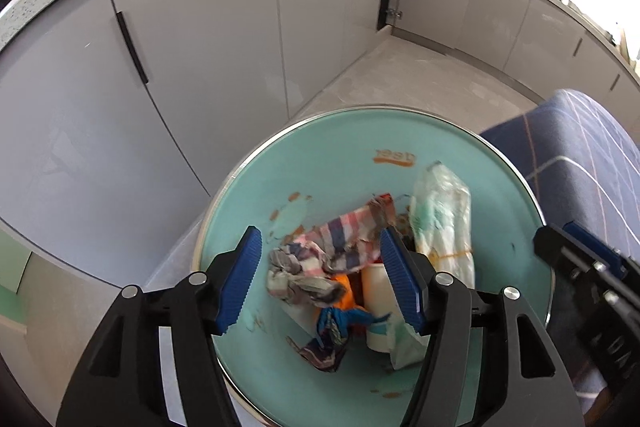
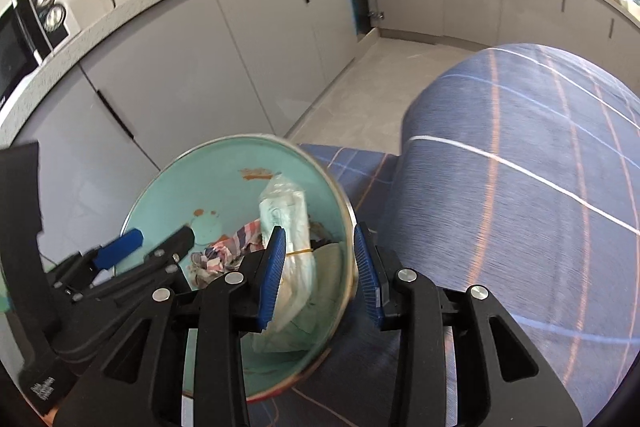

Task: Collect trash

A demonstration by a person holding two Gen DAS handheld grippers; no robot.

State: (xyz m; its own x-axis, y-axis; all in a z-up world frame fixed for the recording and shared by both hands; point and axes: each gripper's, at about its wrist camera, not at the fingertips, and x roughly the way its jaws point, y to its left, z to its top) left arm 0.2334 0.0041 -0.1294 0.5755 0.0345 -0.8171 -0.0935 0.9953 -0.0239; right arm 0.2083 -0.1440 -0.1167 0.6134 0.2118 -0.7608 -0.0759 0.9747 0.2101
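A round teal trash bin with a metal rim holds trash: a striped rag, a clear plastic bag, a white cup and blue and orange scraps. My left gripper is open and empty, hanging over the bin's mouth above the rag. It also shows in the right wrist view. My right gripper is open, its two pads straddling the bin's right rim without pressing on it. It shows at the right edge of the left wrist view.
White kitchen cabinets under a speckled counter curve along the left and back. A blue checked cushion or seat bulks right of the bin. Pale tiled floor runs behind the bin. A microwave sits on the counter at left.
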